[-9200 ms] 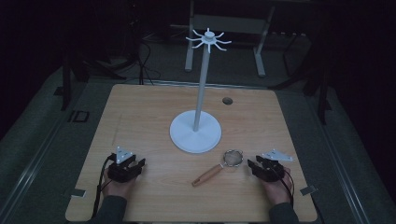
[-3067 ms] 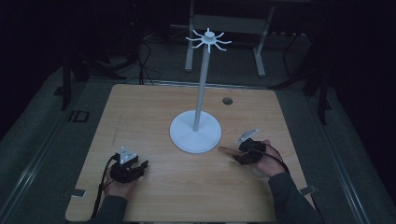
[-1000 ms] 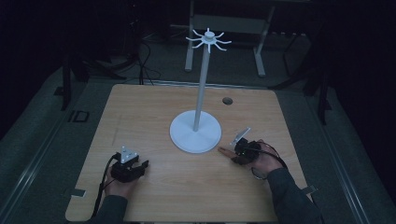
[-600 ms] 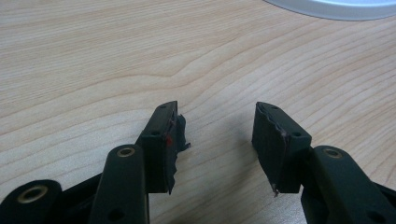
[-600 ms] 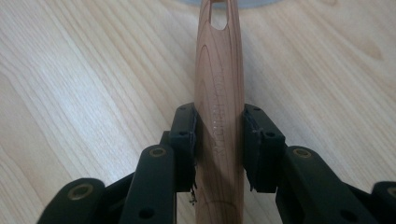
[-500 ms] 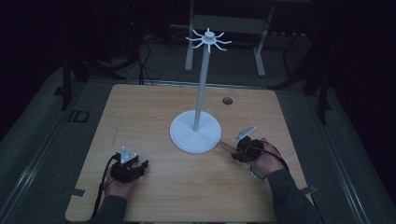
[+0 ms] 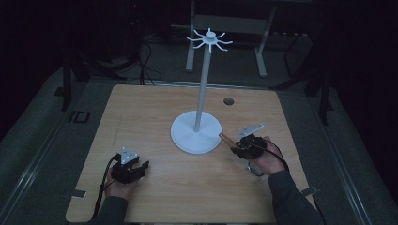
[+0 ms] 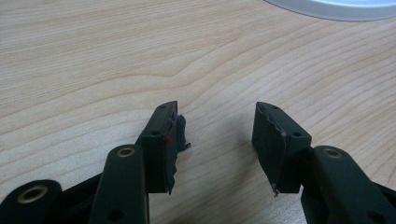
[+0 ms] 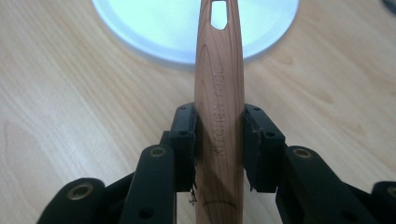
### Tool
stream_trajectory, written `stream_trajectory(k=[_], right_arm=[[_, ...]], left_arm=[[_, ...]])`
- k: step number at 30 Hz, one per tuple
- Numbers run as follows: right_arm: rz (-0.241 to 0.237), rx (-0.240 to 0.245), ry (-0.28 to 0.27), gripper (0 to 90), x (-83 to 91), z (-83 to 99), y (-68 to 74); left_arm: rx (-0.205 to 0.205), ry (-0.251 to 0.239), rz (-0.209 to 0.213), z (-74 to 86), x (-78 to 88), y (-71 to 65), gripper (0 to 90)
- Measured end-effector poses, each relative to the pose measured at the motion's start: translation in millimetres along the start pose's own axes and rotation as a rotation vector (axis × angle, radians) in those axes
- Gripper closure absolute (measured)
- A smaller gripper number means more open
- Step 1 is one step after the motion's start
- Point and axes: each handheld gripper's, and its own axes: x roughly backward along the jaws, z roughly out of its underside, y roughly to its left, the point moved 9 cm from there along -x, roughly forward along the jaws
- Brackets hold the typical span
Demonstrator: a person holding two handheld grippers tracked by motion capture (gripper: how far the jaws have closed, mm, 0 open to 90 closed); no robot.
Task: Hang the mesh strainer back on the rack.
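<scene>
While my right gripper (image 9: 218,135) clamps the wooden handle (image 9: 219,93) | I judge its slot should hook a stand (image 7: 197,133) prong, kept upright | left gripper (image 8: 217,135) apart, idle near-left

High view is looking down and fwd from above the person's side, far enough back to be taking in the whole desk (image 7: 155,108), the white hook stand (image 7: 196,133) at centre and dark floor beyond.

Left gripper view is riding on the left hand-held gripper (image 8: 218,135), sitting v. close to the desk top and looking low along it; the stand's base rim (image 8: 336,7) is just clipping its top edge.

Right gripper view is riding on the right hand-held gripper (image 9: 218,140), also close, facing the same base (image 9: 154,32) across a wooden handle (image 9: 219,93).

All 3 views are sharing that base and the desk wood around it.
</scene>
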Motion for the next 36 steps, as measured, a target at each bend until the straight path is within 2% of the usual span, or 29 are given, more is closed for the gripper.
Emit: stream_trajectory(k=[14, 22, 36], right_arm=[[0.042, -0.013, -0.086, 67.7, 9.6, -13.8, -0.4], [0.068, -0.039, -0.183, 67.7, 20.0, -28.1, -2.1], [0.072, -0.073, -0.290, 67.7, 29.9, -47.8, -0.6]], left_arm=[[-0.003, 0.000, -0.004, -0.1, 0.3, -0.1, 51.4], [-0.006, -0.004, -0.003, -0.4, 0.5, 0.0, 51.4], [-0.004, -0.006, -0.006, -0.6, 0.5, 0.8, 51.3]])
